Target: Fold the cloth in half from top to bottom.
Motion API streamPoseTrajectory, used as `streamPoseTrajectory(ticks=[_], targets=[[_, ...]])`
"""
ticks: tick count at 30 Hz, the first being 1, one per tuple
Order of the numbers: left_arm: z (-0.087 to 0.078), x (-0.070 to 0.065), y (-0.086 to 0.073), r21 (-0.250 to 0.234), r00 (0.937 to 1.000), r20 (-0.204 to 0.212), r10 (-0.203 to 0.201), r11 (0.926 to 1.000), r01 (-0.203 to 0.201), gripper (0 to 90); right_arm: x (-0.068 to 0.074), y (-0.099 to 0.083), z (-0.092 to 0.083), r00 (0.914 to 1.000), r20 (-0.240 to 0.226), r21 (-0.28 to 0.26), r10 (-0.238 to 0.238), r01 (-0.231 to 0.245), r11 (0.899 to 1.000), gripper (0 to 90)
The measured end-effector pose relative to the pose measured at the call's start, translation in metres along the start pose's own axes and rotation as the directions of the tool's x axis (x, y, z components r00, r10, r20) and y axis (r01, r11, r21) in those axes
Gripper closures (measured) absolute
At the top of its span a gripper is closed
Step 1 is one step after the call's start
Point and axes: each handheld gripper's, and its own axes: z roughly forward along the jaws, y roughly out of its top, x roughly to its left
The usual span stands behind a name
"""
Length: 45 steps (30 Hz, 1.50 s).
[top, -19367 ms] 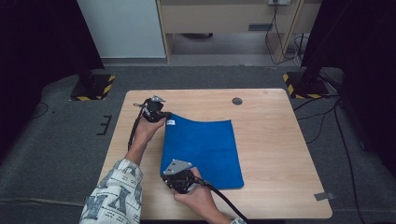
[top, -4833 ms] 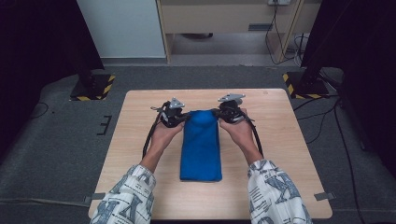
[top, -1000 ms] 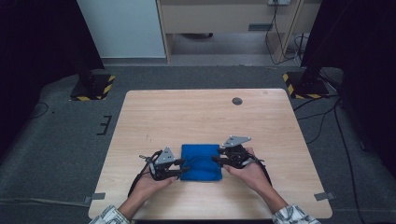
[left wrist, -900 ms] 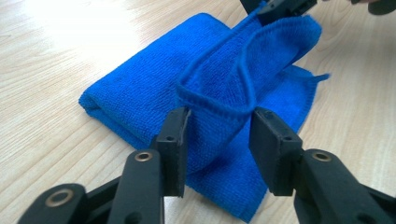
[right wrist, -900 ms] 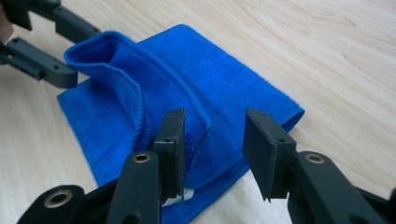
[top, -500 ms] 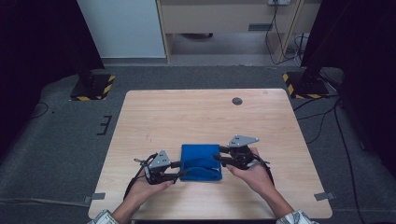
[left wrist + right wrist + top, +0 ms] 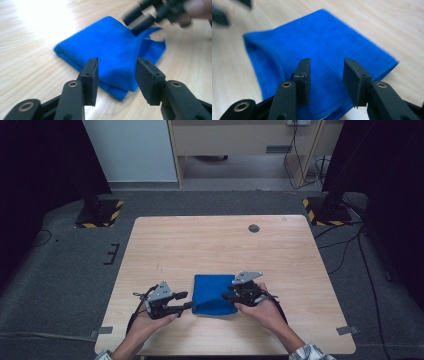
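While both pairs of jaws stand parted with nothing pinched, I draw my left gripper [image 7: 186, 306] and right gripper [image 7: 226, 297] off the folded blue cloth [image 7: 214, 293] without snagging its loose edges. The left's jaws have just been opening, clear of the cloth. The cloth lies near my edge of the wooden table [image 7: 210, 240]; I'd lift away level, so the fold stays square.

The right gripper [image 7: 160, 12] is pretty smeared in the left gripper view, and its grip on the blue cloth [image 7: 112, 50] is unclear.
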Motion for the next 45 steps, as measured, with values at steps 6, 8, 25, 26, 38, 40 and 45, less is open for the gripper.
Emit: streamPoseTrajectory(ticks=[6, 8, 25, 26, 38, 40, 45], targets=[[0.021, 0.004, 0.007, 0.021, 0.9989, -0.045, 0.014, 0.9997, -0.013, 47.4, 0.007, -0.012, 0.001, 0.9995, -0.011, 0.030, -0.031, 0.031, 0.999, 55.9], [0.029, 0.003, 0.006, 0.047, 0.9981, -0.054, 0.030, 0.9985, -0.027, 45.8, 0.008, -0.015, 0.003, 0.9986, 0.001, 0.045, -0.052, 0.052, 0.998, 54.3], [0.027, 0.005, 0.009, 0.085, 0.9858, -0.144, 0.086, 0.9937, -0.074, 23.2, -0.001, -0.006, -0.007, 0.9975, 0.066, -0.043, -0.024, 0.027, 0.999, 19.8], [0.026, 0.007, 0.010, 0.080, 0.9847, -0.151, 0.086, 0.9939, -0.075, 21.2, -0.004, -0.005, -0.009, 0.9970, 0.076, -0.055, -0.012, 0.016, 0.998, 17.6], [0.023, 0.028, 0.014, 0.072, 0.9822, -0.187, 0.009, 0.9974, 0.005, 6.8, -0.036, 0.004, -0.022, 0.9841, 0.151, -0.106, 0.094, -0.078, 0.991, 10.3], [0.022, 0.031, 0.015, 0.068, 0.9806, -0.196, -0.001, 0.9976, 0.015, 6.8, -0.039, 0.003, -0.024, 0.9821, 0.157, -0.109, 0.104, -0.087, 0.990, 10.1], [0.017, 0.039, 0.016, 0.050, 0.9754, -0.219, -0.028, 0.9979, 0.040, 6.5, -0.046, 0.002, -0.028, 0.9750, 0.182, -0.110, 0.127, -0.108, 0.988, 9.9]])
